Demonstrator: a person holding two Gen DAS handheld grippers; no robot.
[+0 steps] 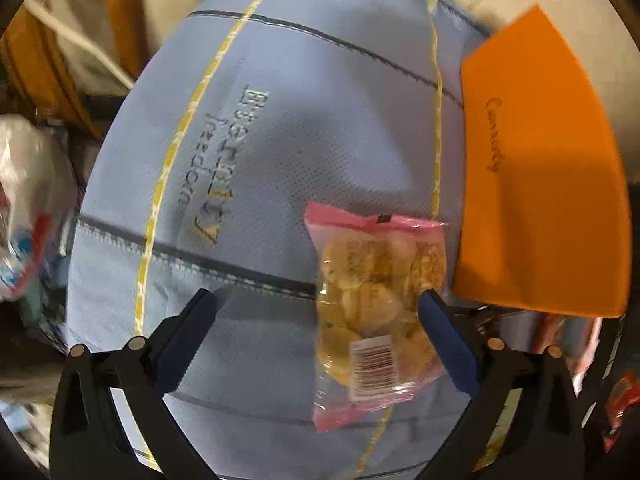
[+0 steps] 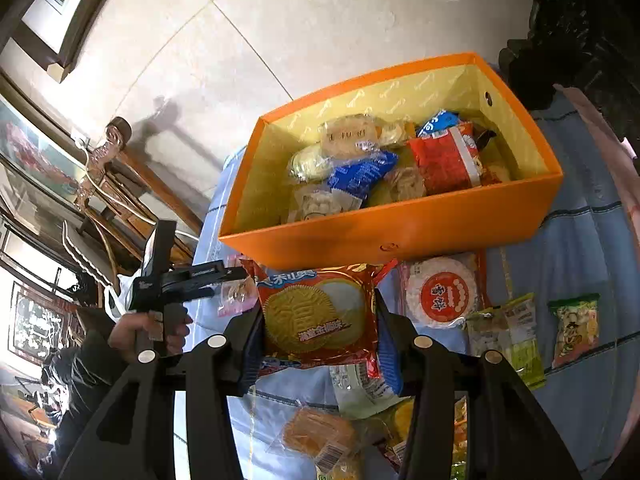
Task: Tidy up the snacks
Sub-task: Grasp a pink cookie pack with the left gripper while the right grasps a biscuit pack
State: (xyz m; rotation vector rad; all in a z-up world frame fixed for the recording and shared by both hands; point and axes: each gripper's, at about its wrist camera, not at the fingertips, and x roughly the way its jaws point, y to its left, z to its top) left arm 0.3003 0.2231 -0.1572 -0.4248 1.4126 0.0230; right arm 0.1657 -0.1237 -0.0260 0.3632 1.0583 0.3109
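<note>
My left gripper (image 1: 316, 312) is open above a pink-edged bag of round biscuits (image 1: 374, 312) that lies on the blue cloth (image 1: 280, 140); the bag sits by the right finger. The orange box (image 1: 540, 200) stands to its right. In the right wrist view, my right gripper (image 2: 318, 344) is shut on a red sandwich-biscuit packet (image 2: 318, 320) and holds it just in front of the orange box (image 2: 400, 232), which holds several snack packets. The left gripper (image 2: 188, 280) shows at the left with the pink bag (image 2: 236, 294) near it.
More packets lie on the cloth: a round rice-cracker pack (image 2: 440, 292), a green pack (image 2: 574, 328), a yellow-green pack (image 2: 508, 332) and an orange cake pack (image 2: 320, 436). A white plastic bag (image 1: 28, 208) lies off the cloth's left edge. Wooden furniture (image 2: 120, 200) stands at the left.
</note>
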